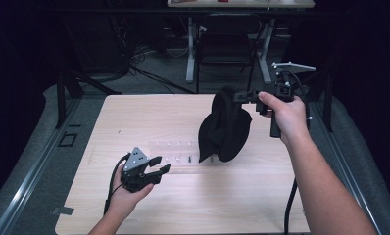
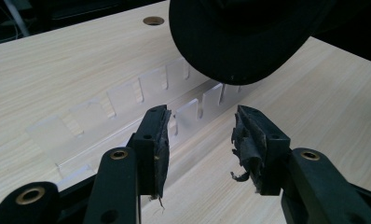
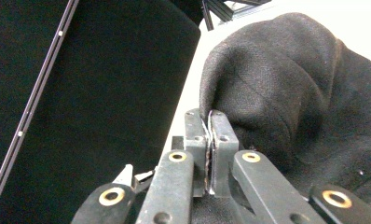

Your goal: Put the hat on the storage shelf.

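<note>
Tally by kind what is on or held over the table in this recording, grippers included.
Black cloth hat, hanging from the shut right gripper: 1
Clear slotted plastic rack, lying on the table: 1
Handheld grippers, left gripper open and right gripper: 2
Total: 4

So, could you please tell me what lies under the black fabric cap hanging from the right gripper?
Under the black fabric cap lies the clear slotted acrylic rack on the light wooden table. The cap covers the rack's far end.
</note>
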`<state>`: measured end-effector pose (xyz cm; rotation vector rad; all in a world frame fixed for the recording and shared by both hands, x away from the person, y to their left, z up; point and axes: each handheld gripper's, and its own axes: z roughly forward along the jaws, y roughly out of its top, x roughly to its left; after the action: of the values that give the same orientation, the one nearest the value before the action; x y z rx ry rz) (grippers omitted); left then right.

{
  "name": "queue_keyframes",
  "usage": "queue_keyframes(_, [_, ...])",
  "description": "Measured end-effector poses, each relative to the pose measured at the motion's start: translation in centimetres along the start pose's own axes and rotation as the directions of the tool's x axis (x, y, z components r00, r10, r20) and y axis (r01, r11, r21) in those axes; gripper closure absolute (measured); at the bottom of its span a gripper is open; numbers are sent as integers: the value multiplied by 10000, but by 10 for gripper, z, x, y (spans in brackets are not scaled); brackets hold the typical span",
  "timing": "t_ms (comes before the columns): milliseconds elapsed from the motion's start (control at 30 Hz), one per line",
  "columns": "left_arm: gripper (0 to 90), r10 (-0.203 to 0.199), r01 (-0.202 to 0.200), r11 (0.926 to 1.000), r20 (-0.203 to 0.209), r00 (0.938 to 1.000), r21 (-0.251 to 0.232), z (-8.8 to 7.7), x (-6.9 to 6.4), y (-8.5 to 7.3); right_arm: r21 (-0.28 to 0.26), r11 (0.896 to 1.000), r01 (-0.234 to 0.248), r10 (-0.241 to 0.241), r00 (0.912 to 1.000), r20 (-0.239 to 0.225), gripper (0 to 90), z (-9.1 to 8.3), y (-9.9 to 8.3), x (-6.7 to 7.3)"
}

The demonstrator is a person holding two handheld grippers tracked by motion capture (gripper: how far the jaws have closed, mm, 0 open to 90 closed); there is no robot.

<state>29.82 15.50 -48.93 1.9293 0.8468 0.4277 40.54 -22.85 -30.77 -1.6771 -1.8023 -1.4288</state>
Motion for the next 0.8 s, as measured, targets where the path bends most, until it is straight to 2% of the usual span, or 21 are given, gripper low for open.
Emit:
queue_keyframes(167, [550,140,-139,9999,122,9998,-88,2,-6,6,12,10000,41,-41,9999,97,884,5,0,2])
queue_keyframes(333, [550,182,-178,9997,253,9995,-157,7,-11,10,-49,10000,69,-69,9999,-100,883,12,-1,7])
queue_keyframes(800, [555,304,-299,9995,508,9982,-114,17,-19,18,214,9992,334,-321,9978,-578,883,38,-4,25])
